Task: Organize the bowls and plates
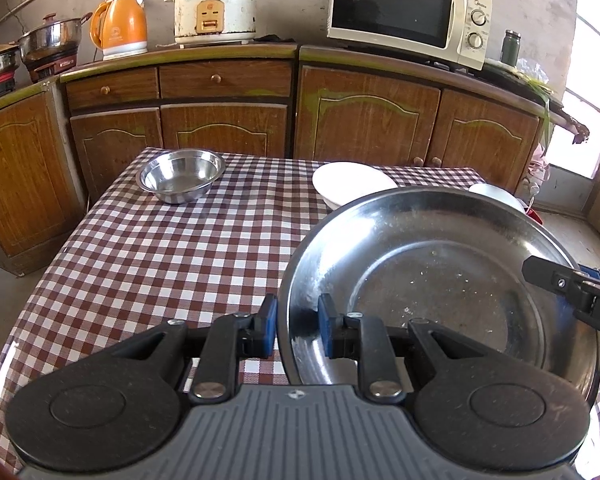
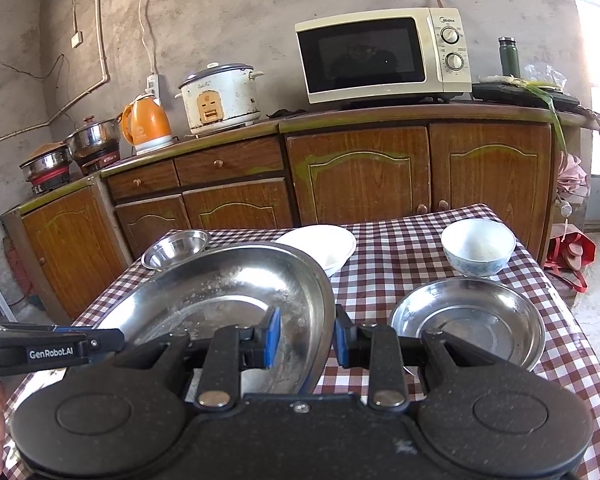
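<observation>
left wrist view: left gripper (image 1: pixel 298 322) was clamped on the near left rim of the large steel plate (image 1: pixel 440 272), raised over the checked tablecloth (image 1: pixel 160 264). right wrist view: right gripper (image 2: pixel 307 336) pinched that plate's right rim beside a smaller steel plate (image 2: pixel 468 320).

Bare grey plaster wall (image 2: pixel 260 8), wood-grain cabinets (image 2: pixel 360 172) carried microwave (image 2: pixel 382 54), rice cooker (image 2: pixel 220 98), orange kettle (image 2: pixel 146 124); daylight came from window (image 1: pixel 592 100) at right.
</observation>
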